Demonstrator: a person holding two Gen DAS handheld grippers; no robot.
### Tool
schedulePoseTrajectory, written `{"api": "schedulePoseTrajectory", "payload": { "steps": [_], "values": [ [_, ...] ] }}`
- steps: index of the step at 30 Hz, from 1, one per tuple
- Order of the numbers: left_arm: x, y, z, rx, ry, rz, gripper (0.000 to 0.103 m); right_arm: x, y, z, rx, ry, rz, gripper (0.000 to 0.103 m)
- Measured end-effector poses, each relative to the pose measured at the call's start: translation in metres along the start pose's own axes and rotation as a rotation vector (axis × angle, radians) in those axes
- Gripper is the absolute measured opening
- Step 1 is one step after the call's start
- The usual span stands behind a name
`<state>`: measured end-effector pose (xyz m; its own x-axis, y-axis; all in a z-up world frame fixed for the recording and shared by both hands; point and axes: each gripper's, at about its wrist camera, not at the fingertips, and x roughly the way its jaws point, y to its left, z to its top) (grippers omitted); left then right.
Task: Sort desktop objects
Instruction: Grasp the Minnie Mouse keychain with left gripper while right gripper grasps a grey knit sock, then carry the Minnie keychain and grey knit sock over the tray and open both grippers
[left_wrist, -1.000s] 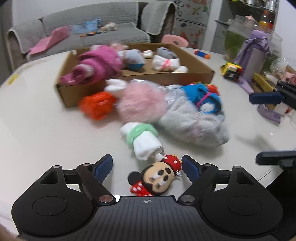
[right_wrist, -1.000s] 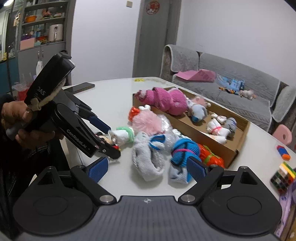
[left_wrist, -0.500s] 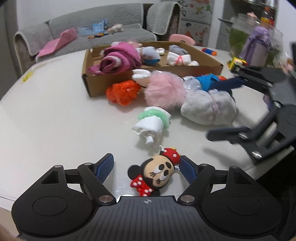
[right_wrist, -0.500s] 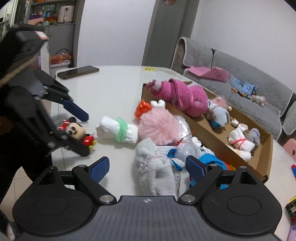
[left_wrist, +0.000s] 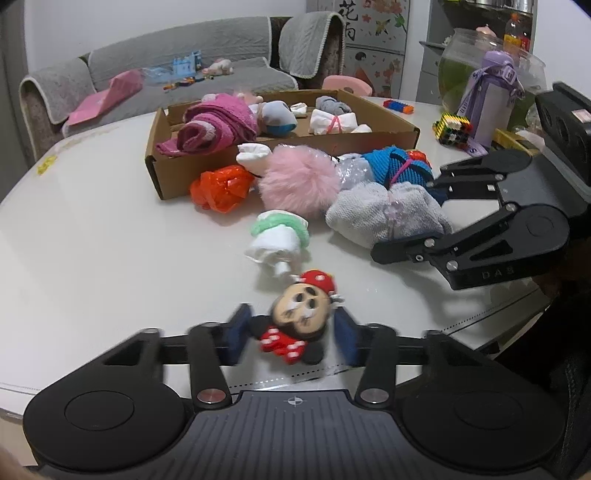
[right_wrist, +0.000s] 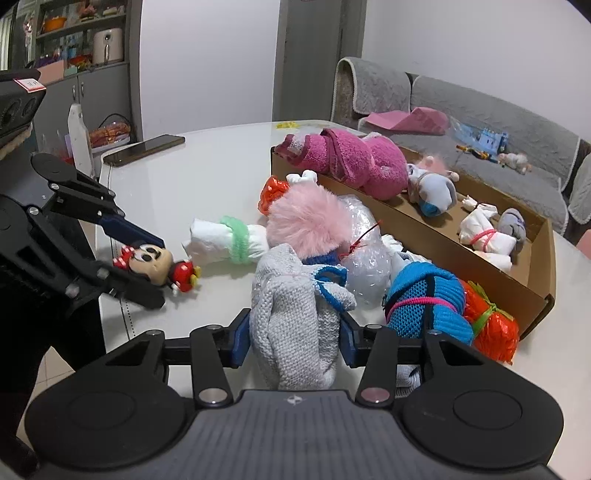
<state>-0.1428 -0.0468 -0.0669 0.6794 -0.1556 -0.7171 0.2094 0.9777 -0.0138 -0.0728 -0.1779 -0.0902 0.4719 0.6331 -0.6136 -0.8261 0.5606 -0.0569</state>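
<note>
A Minnie Mouse toy (left_wrist: 299, 319) lies near the front edge of the white table. My left gripper (left_wrist: 291, 338) is closing on it, its blurred blue pads touching both sides of the toy. From the right wrist view, the left gripper (right_wrist: 160, 273) has the toy (right_wrist: 151, 260) between its fingers. A grey knitted sock bundle (right_wrist: 291, 325) fills the closing jaws of my right gripper (right_wrist: 295, 339), pads pressed into its sides. The left wrist view shows the right gripper (left_wrist: 406, 218) around the same bundle (left_wrist: 384, 214). Behind stands a cardboard box (left_wrist: 155, 173) holding rolled cloths.
Between box and grippers lie a pink pompom (left_wrist: 299, 181), a white roll with a green band (left_wrist: 280, 236), an orange bag (left_wrist: 221, 186) and a blue knit bundle (left_wrist: 399, 166). A phone (right_wrist: 144, 149) lies far left. A purple bottle (left_wrist: 491, 99) and block cube (left_wrist: 452, 127) stand right.
Both grippers' jaws have closed inward, the left onto the Minnie toy and the right onto the grey sock bundle. The right gripper came forward and down over the bundle.
</note>
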Motion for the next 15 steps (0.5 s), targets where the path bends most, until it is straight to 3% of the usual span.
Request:
{"api": "schedulePoseTrajectory", "payload": {
  "steps": [15],
  "values": [
    [-0.020, -0.008, 0.007, 0.025, -0.031, 0.004, 0.050, -0.043, -0.007, 0.004, 0.037, -0.063, -0.018, 0.042]
  ]
}}
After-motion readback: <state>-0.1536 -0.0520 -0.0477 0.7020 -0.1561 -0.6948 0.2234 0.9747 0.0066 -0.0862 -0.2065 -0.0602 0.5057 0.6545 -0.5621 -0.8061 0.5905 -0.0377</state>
